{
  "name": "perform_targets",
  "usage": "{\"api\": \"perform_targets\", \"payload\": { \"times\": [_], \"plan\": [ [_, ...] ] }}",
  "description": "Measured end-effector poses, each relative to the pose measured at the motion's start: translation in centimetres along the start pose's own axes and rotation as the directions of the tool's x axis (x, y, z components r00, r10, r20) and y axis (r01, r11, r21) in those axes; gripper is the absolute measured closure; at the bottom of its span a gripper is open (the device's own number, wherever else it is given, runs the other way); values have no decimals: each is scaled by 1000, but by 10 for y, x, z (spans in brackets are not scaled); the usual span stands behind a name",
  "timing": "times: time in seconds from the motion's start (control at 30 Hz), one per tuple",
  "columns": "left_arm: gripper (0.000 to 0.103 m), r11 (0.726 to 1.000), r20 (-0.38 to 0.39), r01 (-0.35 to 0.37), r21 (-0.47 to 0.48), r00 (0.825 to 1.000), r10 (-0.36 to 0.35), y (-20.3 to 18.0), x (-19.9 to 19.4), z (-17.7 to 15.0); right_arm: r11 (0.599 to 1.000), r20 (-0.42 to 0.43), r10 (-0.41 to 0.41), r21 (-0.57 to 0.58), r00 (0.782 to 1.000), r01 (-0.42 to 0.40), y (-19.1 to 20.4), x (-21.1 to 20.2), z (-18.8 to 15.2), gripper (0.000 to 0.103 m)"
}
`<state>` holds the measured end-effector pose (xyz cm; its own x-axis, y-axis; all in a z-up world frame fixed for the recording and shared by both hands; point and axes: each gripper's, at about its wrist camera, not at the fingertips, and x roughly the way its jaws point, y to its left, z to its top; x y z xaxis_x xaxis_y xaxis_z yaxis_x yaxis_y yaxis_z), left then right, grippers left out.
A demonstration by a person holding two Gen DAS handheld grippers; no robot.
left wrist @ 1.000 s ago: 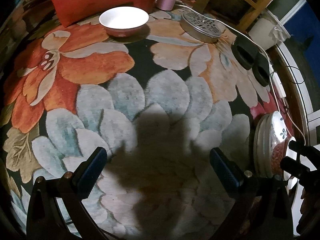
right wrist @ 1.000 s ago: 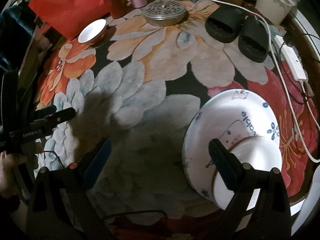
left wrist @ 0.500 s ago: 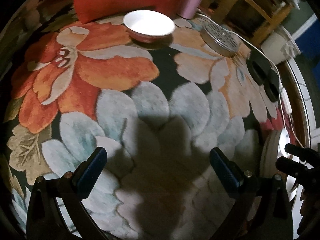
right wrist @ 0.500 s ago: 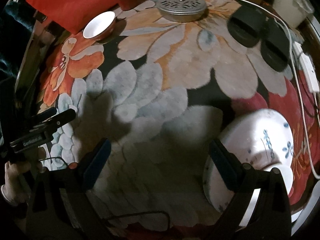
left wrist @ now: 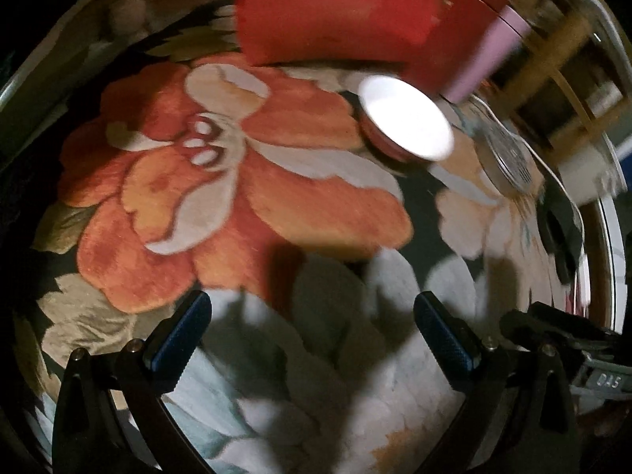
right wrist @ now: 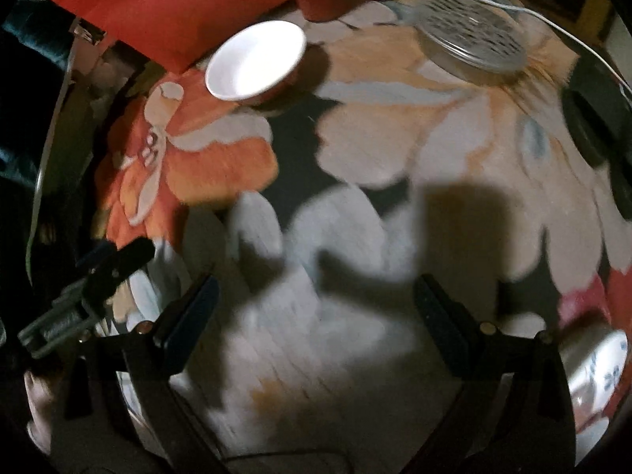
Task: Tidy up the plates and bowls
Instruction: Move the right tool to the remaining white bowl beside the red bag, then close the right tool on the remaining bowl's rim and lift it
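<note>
Floral rug (left wrist: 245,181): both views have swung toward its orange flower since the earlier frames and are now motion-blurred. Blue-patterned plate (right wrist: 600,371): formerly central in the right view, now only at its right edge. White bowl (left wrist: 407,118): unmoved on the rug beside the red cushion (left wrist: 335,8), appearing nearer. Left tool (left wrist: 312,343) and right tool (right wrist: 316,316): both wide, holding nothing.

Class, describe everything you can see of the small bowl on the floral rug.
The small bowl is round, glossy white inside and reddish outside, probably ceramic. It stands upright and looks empty on the floral rug, by the orange flower and just in front of a red cushion. Nothing grips it; both open grippers are well short of it.
</note>
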<state>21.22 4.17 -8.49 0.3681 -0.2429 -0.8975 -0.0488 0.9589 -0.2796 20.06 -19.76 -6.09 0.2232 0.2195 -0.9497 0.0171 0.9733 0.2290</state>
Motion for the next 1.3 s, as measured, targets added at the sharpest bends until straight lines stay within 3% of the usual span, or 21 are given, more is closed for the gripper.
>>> {"api": "perform_targets", "payload": {
  "times": [0.13, 0.33, 0.43, 0.53, 0.63, 0.67, 0.7, 0.83, 1.07, 1.2, 1.3],
  "plan": [
    [1, 998, 11, -16, -56, 1000, 17, 18, 2, 17, 999, 14, 15, 46, 1000, -15, 8, 19, 32, 4],
    [1, 996, 20, -51, -79, 998, 53, 36, 2, 32, 978, 58, 37, 205, 998, -48, 3, 40, 78, 6],
    [1, 993, 18, -68, -95, 997, 70, 46, 2, 36, 964, 69, 15, 265, 997, -33, 4, 51, 101, 14],
    [1, 992, 10, -72, -107, 997, 74, 55, 2, 35, 950, 64, 21, 310, 998, -40, 9, 64, 117, 26],
    [1, 992, 3, -73, -102, 997, 74, 58, 3, 31, 937, 32, 36, 347, 999, -45, 15, 82, 128, 51],
    [1, 992, 1, -72, -99, 997, 72, 58, 3, 30, 936, 11, 49, 348, 999, -50, 17, 89, 131, 70],
    [1, 993, -3, -72, -95, 997, 72, 59, 4, 29, 937, -10, 45, 346, 999, -38, 19, 94, 132, 80],
    [1, 994, -15, -71, -88, 997, 70, 63, 7, 25, 952, 17, 69, 299, 997, -71, 22, 91, 122, 84],
    [1, 996, -21, -41, -82, 999, 39, 59, 12, 21, 961, -101, 249, 151, 963, -232, 31, 77, 74, 88],
    [1, 998, -32, -4, -58, 999, 3, 50, 19, 18, 962, -230, 274, 68, 934, -265, 44, 82, 37, 90],
    [1, 998, -64, 23, -56, 998, -26, 44, 29, 11, 962, -245, 270, 39, 931, -269, 47, 85, 23, 91]
  ]
}}
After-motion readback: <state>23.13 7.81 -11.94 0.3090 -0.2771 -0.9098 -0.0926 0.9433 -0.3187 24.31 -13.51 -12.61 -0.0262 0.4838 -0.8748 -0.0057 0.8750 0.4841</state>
